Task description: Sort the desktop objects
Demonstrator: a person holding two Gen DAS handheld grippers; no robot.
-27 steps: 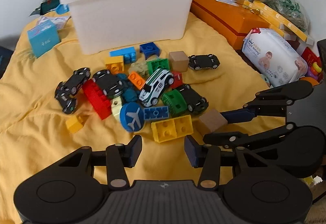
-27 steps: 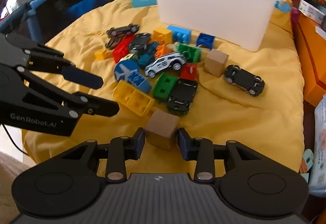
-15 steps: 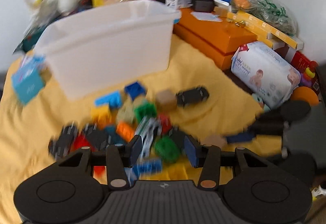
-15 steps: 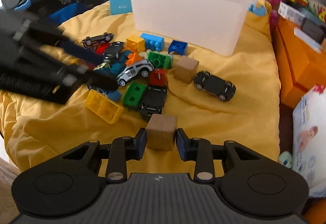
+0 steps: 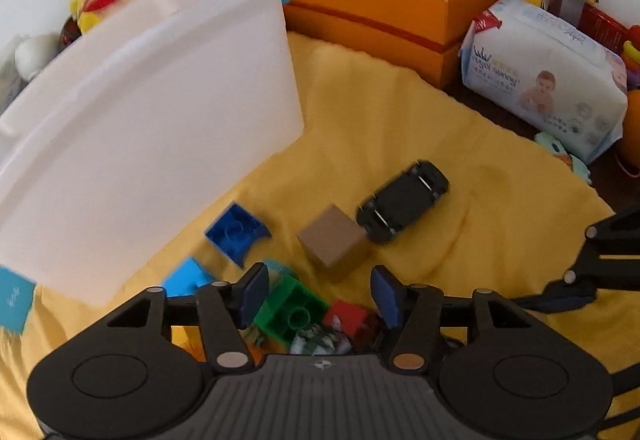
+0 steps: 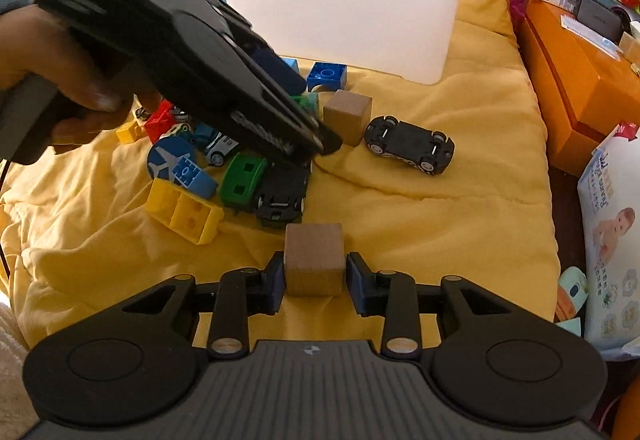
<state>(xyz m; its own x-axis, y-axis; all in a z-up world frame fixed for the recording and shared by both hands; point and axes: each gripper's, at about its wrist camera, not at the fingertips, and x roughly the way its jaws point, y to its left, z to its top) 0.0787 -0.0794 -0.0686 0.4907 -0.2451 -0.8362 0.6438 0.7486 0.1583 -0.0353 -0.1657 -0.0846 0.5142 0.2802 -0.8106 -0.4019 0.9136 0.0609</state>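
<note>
My right gripper (image 6: 314, 279) is shut on a brown wooden cube (image 6: 314, 258) and holds it above the yellow cloth (image 6: 420, 208). My left gripper (image 5: 318, 290) is open and empty, just short of a second brown cube (image 5: 333, 239); it shows from the side in the right wrist view (image 6: 312, 128). A black toy car (image 5: 402, 201) lies upside down right of that cube. A pile of bricks and toy cars (image 6: 224, 168) lies under the left gripper. A white plastic bin (image 5: 132, 120) stands behind the pile.
An orange box (image 5: 400, 4) and a white wipes pack (image 5: 544, 76) stand at the right edge of the cloth. A blue brick (image 5: 236, 234) and a green brick (image 5: 290, 310) lie near the left gripper. Cluttered toys and bags sit behind the bin.
My left gripper has moved forward over the pile to the second brown cube, near the bin. My right gripper has lifted the first cube off the cloth.
</note>
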